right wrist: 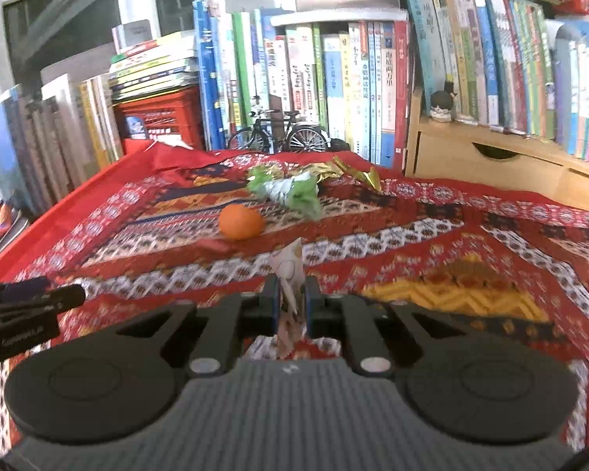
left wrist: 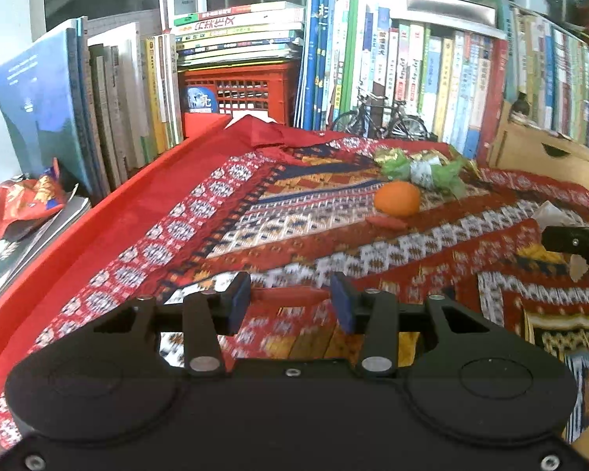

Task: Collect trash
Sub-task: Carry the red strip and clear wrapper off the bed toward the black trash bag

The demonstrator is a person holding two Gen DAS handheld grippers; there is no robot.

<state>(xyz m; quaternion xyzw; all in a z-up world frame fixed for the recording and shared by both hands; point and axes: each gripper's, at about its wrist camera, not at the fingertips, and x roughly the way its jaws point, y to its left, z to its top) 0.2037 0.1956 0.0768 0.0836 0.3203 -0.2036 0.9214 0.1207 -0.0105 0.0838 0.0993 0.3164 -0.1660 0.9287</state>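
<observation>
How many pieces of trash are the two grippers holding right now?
2. The left gripper pinches a red wrapper between its pads; the right gripper is shut on a pale crumpled wrapper. More litter lies on the patterned cloth, unheld.

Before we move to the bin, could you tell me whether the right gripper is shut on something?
Shut: the right gripper pinches a crumpled wrapper between its pads.
</observation>
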